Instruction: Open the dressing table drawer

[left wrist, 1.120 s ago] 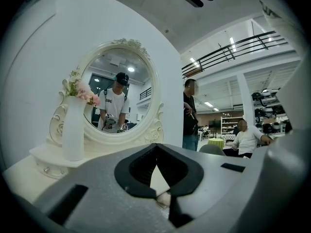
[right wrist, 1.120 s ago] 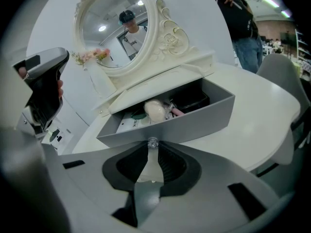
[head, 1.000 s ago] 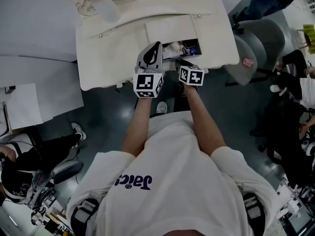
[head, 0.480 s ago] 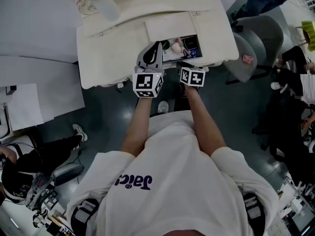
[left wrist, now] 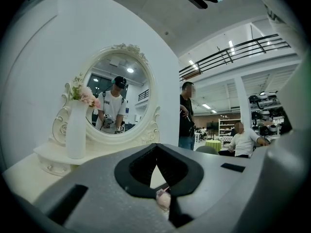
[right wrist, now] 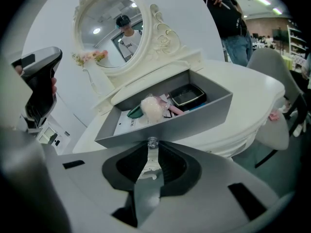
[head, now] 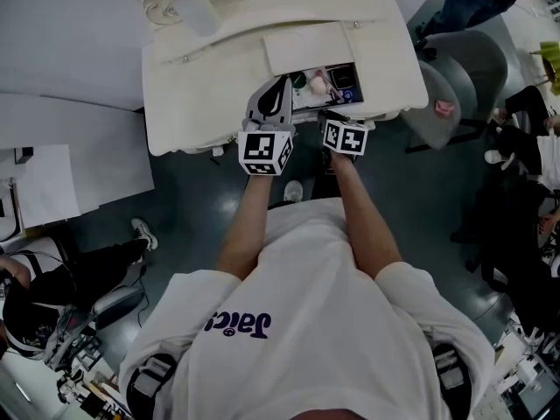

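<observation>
Right gripper [right wrist: 152, 145]: jaws closed on the small clear knob [right wrist: 152, 141] at the front of the drawer [right wrist: 194, 111], knob pinched between the tips. I point this gripper downward at the drawer front.

Drawer: stands pulled out from the front edge of the dressing table [right wrist: 252, 96], right of its middle, with the inside open to view. In it I can see a pale fluffy puff [right wrist: 150, 108] near the front wall, a black case [right wrist: 188, 95] behind it to the right, and some pink and green bits that I cannot tell apart.

Left gripper [left wrist: 156, 157]: jaw tips together, nothing between them. I hold it level over the table's front edge, just left of the open drawer. Whether it touches the table top I cannot tell.

Farther back: white vase [left wrist: 76, 130] with pink flowers [left wrist: 85, 95] on the left of the table top, beside the oval mirror [right wrist: 114, 25] in its carved white frame. The mirror shows my reflection.
</observation>
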Motion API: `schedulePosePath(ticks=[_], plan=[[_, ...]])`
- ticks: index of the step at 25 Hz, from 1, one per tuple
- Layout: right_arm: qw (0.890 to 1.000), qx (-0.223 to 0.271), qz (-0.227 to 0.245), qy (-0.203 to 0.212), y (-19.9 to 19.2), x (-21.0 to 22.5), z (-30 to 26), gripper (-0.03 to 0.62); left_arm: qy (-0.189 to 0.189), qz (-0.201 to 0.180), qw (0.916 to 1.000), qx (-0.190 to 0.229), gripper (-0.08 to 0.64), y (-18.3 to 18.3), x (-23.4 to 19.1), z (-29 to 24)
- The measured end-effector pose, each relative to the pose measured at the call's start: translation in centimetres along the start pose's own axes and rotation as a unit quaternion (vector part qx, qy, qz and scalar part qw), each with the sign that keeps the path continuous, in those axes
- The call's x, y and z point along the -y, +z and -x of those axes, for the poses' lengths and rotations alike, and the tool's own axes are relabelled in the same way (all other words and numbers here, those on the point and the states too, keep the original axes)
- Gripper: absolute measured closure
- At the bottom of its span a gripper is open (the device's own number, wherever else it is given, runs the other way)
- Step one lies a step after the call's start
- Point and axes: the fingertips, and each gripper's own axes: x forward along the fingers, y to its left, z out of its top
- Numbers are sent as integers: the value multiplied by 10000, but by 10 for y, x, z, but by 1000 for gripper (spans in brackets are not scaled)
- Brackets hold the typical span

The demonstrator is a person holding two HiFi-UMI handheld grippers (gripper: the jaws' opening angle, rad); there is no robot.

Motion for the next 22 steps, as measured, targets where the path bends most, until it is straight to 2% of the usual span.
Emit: schedulePosePath(ticks=[7,14,18,22], plan=[[9999,88,15,-103,2,0,5,509,-29,-73,10000,15,546,2,-2,3],[9983,499,207,-195,19,2,38,506,-78,-61,9999,108,546,9,-1,6],[9942,977,385,-224,53,-3,62,511,23,-250,9997,73,548,16,-2,6],[9814,1659,951,-190,103,-27,94,542,179,-564,9981,164,546,34,-5,8]])
